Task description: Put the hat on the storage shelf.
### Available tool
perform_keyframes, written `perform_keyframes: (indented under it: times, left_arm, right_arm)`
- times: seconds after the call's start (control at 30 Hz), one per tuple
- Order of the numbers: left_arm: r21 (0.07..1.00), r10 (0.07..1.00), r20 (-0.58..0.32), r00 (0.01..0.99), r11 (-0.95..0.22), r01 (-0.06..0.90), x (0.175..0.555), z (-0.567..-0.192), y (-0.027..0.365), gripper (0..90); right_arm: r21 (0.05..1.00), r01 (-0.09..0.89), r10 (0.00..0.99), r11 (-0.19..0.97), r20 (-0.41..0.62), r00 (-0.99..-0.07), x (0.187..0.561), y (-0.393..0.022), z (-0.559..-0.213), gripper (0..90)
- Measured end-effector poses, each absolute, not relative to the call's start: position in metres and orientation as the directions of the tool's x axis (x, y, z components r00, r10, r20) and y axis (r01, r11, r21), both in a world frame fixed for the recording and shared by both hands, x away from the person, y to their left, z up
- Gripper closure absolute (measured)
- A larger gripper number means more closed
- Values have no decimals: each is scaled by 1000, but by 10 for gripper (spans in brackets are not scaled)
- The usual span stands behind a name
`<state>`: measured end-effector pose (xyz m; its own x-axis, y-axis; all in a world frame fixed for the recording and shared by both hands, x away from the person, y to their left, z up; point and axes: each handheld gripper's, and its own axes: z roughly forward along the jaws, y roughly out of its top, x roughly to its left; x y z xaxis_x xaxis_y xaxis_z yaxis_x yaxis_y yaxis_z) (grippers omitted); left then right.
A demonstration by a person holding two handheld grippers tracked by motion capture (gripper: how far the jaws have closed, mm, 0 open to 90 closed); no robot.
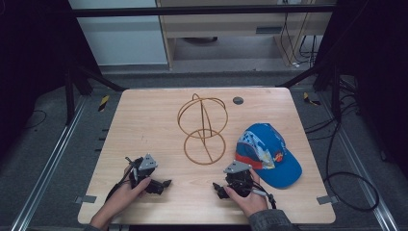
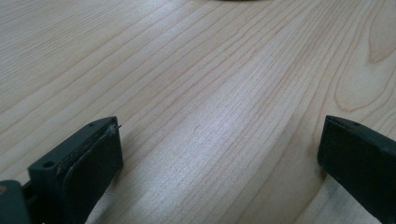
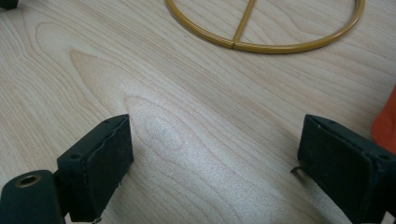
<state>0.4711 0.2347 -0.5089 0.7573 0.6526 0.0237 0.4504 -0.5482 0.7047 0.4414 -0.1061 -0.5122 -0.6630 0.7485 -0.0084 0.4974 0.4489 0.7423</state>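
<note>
Both grippers low over table (image 1: 144, 120), near edge. Left gripper (image 1: 166, 183) jaws apart, empty. Right gripper (image 1: 217, 187) jaws apart, empty. Cap (image 1: 267, 153) flat beside wire stand (image 1: 203, 129), untouched. Judgement: nothing done yet; grasp and placement remain.

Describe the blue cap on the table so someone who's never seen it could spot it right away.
Start at the light wooden table and go to its near right part, just right of the gold wire stand. The blue cap lies there flat. It is the only fabric item, bright blue with an orange-red band and colourful print.
</note>
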Motion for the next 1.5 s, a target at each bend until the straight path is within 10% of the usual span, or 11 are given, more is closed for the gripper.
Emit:
perform_keyframes:
  times: [0.6, 1.1, 1.5]
  left_arm:
    - [706, 653, 24, 757, -547, 450, 472, -509, 235, 0]
    - [706, 654, 23, 756, -546, 451, 471, -509, 235, 0]
    - [705, 654, 23, 756, -547, 451, 471, -509, 235, 0]
  right_arm:
    - [745, 491, 773, 451, -52, -632, 430, -119, -479, 119]
    - [727, 576, 889, 375, -107, -445, 449, -269, -386, 352]
    - [663, 650, 868, 372, -1, -497, 495, -266, -390, 179]
